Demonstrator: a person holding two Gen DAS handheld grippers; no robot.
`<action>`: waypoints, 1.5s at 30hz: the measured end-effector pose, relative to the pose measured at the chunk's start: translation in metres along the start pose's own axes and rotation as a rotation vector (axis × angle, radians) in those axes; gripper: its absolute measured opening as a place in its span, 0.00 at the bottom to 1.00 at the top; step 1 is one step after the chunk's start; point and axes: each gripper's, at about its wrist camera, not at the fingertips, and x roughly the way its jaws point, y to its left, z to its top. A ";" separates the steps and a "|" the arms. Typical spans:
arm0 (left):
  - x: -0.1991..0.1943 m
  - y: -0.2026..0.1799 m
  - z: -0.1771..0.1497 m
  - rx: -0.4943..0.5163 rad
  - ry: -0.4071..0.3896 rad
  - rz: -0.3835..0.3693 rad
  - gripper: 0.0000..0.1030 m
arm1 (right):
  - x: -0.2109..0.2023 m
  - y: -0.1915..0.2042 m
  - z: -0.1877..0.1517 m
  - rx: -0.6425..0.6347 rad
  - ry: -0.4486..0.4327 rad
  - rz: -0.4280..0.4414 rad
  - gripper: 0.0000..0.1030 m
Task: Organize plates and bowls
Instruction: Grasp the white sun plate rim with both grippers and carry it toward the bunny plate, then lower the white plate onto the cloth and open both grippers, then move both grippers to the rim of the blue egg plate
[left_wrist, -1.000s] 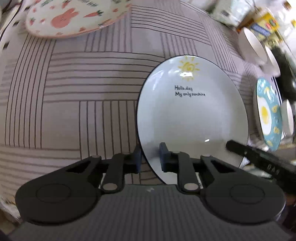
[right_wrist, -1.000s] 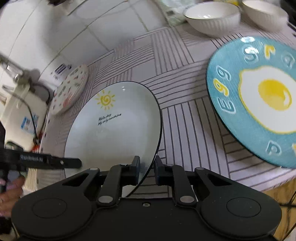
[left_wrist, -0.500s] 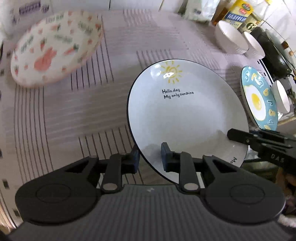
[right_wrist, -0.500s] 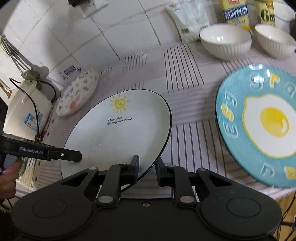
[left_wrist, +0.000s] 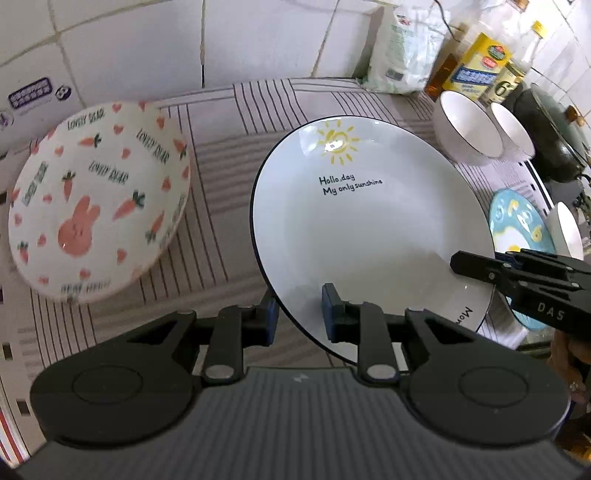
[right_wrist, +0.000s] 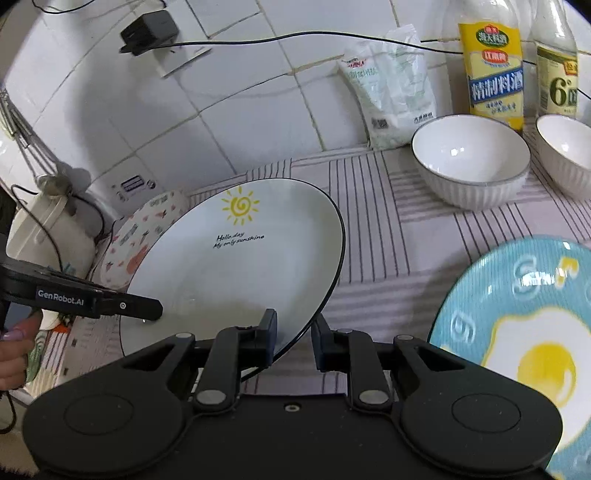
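Note:
A white plate with a yellow sun and black rim (left_wrist: 362, 229) is held off the striped cloth by both grippers. My left gripper (left_wrist: 298, 311) is shut on its near left rim. My right gripper (right_wrist: 293, 339) is shut on its near right rim (right_wrist: 325, 295); it also shows in the left wrist view (left_wrist: 517, 277). A pink bunny-and-carrot plate (left_wrist: 92, 206) lies to the left, partly hidden behind the sun plate in the right wrist view (right_wrist: 136, 243). A blue fried-egg plate (right_wrist: 524, 332) lies to the right. Two white ribbed bowls (right_wrist: 469, 162) (right_wrist: 565, 151) stand at the back right.
Against the tiled wall stand a white bag (right_wrist: 391, 88), a yellow-labelled bottle (right_wrist: 491, 66) and a second bottle (right_wrist: 557, 62). A dark pot (left_wrist: 554, 136) sits far right. A white appliance (right_wrist: 44, 236) with cords stands at the left. A third small bowl (left_wrist: 569, 232) is beside the blue plate.
Both grippers have lifted the sun plate up and tilted it level; the views rose from the tabletop and now show the back wall, bottles and the bunny plate in full.

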 end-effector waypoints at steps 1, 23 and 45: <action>0.003 0.001 0.004 -0.002 0.004 0.001 0.22 | 0.003 -0.002 0.003 -0.002 -0.001 -0.003 0.23; 0.059 0.000 0.042 -0.100 0.138 0.058 0.30 | 0.046 -0.007 0.021 -0.024 0.088 -0.127 0.35; -0.050 -0.107 0.014 0.104 -0.010 0.025 0.48 | -0.155 -0.020 -0.024 -0.026 -0.216 -0.250 0.68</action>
